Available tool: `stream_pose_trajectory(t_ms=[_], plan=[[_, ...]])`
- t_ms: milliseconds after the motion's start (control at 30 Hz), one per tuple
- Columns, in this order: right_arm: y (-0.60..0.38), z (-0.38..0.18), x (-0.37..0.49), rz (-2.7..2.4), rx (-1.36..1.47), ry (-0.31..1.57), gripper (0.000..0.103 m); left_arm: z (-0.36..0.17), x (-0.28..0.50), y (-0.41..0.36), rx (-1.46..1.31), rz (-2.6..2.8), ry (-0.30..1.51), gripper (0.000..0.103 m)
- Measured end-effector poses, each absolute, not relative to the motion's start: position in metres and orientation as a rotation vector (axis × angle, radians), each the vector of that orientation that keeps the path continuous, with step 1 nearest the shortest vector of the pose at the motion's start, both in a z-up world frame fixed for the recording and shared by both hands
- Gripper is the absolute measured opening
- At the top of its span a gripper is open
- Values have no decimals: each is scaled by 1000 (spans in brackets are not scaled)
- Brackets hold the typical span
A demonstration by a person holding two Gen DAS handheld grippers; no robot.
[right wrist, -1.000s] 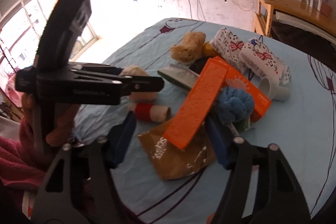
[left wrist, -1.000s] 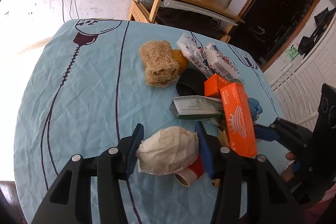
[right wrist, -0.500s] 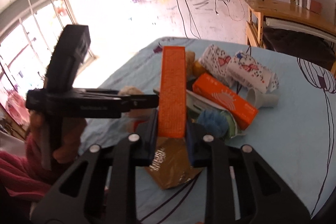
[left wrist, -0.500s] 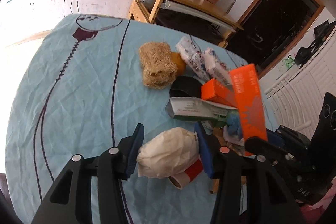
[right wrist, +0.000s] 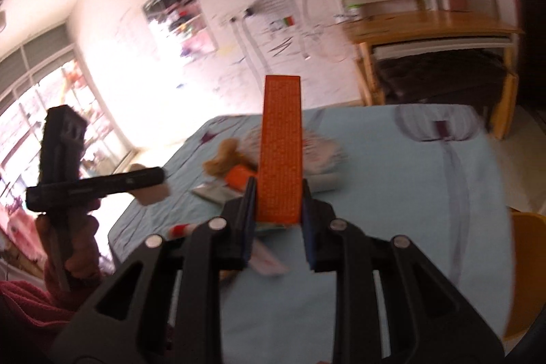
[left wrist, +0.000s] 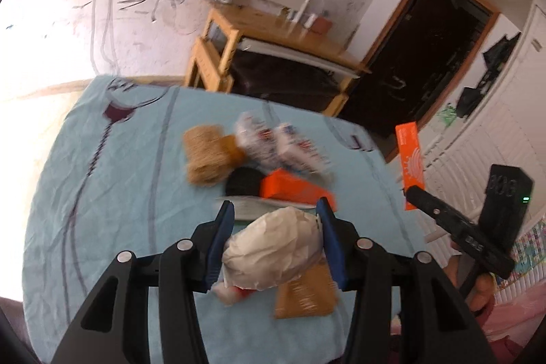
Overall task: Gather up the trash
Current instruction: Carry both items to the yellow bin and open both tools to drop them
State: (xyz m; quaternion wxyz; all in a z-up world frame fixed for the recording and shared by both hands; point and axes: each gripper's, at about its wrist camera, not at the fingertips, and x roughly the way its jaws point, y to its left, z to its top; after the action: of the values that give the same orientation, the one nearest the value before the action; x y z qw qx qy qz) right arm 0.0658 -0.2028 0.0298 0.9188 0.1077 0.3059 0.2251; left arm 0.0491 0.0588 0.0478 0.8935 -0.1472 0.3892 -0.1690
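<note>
My left gripper (left wrist: 274, 217) is shut on a crumpled white paper ball (left wrist: 273, 253) and holds it above the blue tablecloth (left wrist: 102, 210). My right gripper (right wrist: 277, 190) is shut on a long orange box (right wrist: 280, 149) that stands upright between the jaws, lifted above the table; the box also shows at the right of the left wrist view (left wrist: 410, 164). Left on the table are a second orange box (left wrist: 293, 188), a brown paper bag (left wrist: 305, 295), a red-and-white roll (right wrist: 179, 230) and a flat grey-green packet (right wrist: 213, 193).
A loofah sponge (left wrist: 204, 154), two patterned tissue packs (left wrist: 279, 145) and a black disc (left wrist: 244, 181) lie at mid-table. A wooden desk (left wrist: 273, 33) stands behind, a dark doorway (left wrist: 426, 63) to the right, and a yellow chair (right wrist: 527, 268) by the table's right edge.
Both grippers have risen from the table. The left lifted the paper ball off the red-and-white roll. The right carried the orange box higher and away from the pile.
</note>
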Motion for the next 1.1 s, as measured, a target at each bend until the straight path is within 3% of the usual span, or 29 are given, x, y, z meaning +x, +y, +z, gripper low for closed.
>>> stream_pose_trajectory(t_ms=[567, 967, 1033, 1100], plan=[[-397, -3, 49, 8, 289, 611, 22, 93, 80, -163, -160, -702, 836, 45], [-459, -63, 71, -110, 367, 778, 23, 32, 142, -334, -51, -707, 1055, 45], [-460, -69, 73, -112, 365, 801, 25, 21, 149, -346, -41, -700, 1085, 47], [-461, -71, 74, -122, 363, 806, 42, 10, 156, -356, -21, -671, 1107, 53]])
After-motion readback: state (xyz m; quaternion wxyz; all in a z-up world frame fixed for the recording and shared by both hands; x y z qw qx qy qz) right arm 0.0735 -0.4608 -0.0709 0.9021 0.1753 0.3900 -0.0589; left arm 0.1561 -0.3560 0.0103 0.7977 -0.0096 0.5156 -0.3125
